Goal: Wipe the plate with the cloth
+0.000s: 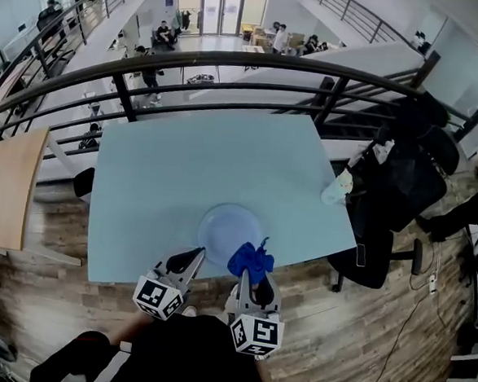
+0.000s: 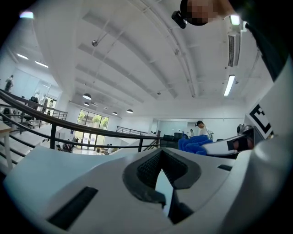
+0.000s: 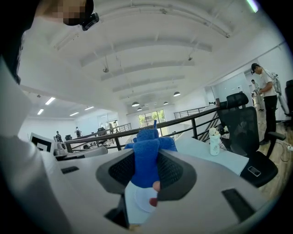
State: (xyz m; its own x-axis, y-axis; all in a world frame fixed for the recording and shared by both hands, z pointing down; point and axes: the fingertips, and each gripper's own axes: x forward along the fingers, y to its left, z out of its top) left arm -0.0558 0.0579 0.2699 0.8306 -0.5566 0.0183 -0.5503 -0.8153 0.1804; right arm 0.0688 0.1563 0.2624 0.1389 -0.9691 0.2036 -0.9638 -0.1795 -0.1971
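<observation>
A pale blue plate [image 1: 224,224] lies near the front edge of the light blue table [image 1: 183,166]. My right gripper [image 1: 252,272] is shut on a blue cloth [image 1: 250,259], which bunches up over the plate's near right rim. In the right gripper view the cloth [image 3: 146,157] stands up between the closed jaws of the right gripper [image 3: 145,153]. My left gripper [image 1: 197,256] hovers at the plate's near left rim, its jaws together and holding nothing. The left gripper view shows the left gripper [image 2: 161,159] shut, with the cloth [image 2: 194,145] to its right.
A small pale bottle [image 1: 337,187] stands at the table's right edge. A black office chair with a dark jacket [image 1: 403,185] is just beyond it. A black railing [image 1: 231,63] runs behind the table. A wooden desk [image 1: 11,186] is at the left.
</observation>
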